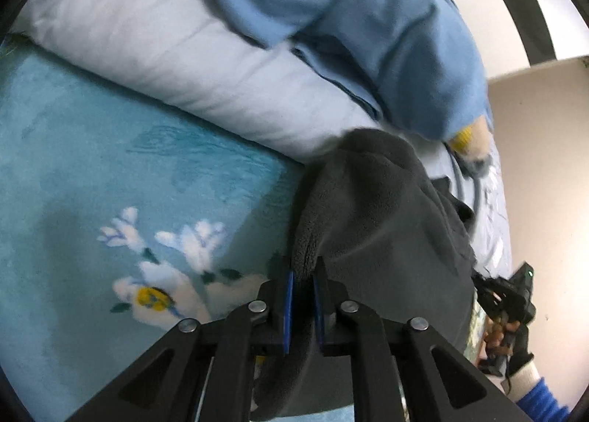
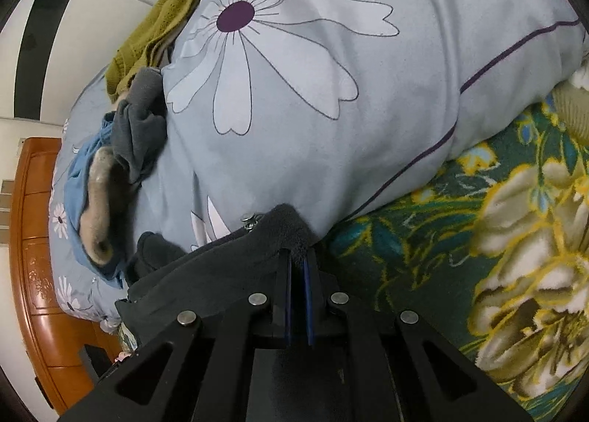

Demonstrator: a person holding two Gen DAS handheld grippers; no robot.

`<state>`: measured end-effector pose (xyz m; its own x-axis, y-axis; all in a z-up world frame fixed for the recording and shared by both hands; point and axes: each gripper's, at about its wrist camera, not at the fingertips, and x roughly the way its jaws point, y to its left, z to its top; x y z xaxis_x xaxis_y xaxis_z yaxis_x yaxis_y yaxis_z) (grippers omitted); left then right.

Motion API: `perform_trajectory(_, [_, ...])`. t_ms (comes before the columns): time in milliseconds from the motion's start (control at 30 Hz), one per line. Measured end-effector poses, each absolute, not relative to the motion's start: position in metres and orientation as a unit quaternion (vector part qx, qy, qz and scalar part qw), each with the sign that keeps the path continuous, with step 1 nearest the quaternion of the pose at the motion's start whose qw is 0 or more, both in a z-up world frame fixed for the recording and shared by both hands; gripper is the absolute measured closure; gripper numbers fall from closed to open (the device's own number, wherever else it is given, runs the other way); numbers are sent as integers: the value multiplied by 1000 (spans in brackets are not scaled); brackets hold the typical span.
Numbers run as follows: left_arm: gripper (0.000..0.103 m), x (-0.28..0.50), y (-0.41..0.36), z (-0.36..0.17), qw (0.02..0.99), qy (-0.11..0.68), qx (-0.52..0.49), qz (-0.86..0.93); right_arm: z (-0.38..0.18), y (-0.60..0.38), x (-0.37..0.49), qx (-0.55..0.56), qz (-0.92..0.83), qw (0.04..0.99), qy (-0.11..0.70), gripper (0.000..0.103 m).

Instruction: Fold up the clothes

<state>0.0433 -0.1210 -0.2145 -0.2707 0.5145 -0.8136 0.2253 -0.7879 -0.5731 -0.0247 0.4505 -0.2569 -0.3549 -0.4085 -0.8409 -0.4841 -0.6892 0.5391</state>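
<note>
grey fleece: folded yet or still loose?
Loose. The grey fleece hangs bunched from the left hand-held gripper and right hand-held gripper, each pinching an edge.

Two tongs, one dark fleece garment.

No readable text, label, brand, number or sign shows in either wrist view; the bedding carries only flower patterns, and the fabrics and gripper parts bear no lettering that can be made out.
</note>
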Motion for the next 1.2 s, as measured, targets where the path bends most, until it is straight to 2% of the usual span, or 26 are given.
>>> perform_trajectory(33, [85,43,-118,-211,105,-307,-595,735,-255,450,-24,-567,725,22,391,95])
perform_trajectory(67, [76,44,-117,-205,110,-305,-592,738,-251,448,-23,-566,730,17,384,94])
perform_trajectory(100, [61,45,-116,-200,116,-305,-588,740,-247,447,-22,-564,734,12,378,94])
perform_trajectory(133, [51,46,-116,-195,118,-307,-584,742,-244,447,-21,-562,737,5,374,93])
perform_trajectory(167, [31,46,-116,-190,120,-313,-578,744,-241,447,-19,-560,741,0,372,88])
perform_trajectory(200, [20,47,-115,-186,119,-318,-572,747,-237,447,-17,-554,744,-3,372,81])
perform_trajectory(233, [16,49,-124,-179,116,-324,-565,750,-233,449,-12,-545,749,-5,375,61])
perform_trajectory(267, [8,53,-129,-176,111,-330,-560,752,-228,451,-7,-535,754,-8,381,42])
perform_trajectory(300, [0,56,-131,-175,106,-335,-557,752,-225,453,1,-523,757,-12,392,37])
perform_trajectory(467, [0,98,-167,-187,62,-380,-566,729,-232,461,62,-512,737,1,442,36])
perform_trajectory(633, [0,153,-177,-215,28,-446,-576,684,-264,457,143,-514,684,26,517,36])
perform_trajectory(700, [0,162,-173,-223,14,-448,-583,677,-272,451,161,-519,673,40,526,36])
perform_trajectory(867, [0,140,-172,-212,2,-406,-568,716,-268,450,154,-505,689,50,517,36])
perform_trajectory(1033, [0,65,-152,-198,58,-310,-572,757,-256,457,87,-508,722,13,470,36])
perform_trajectory(1200, [1,0,-113,-210,124,-230,-599,757,-264,466,29,-519,721,-7,459,36])
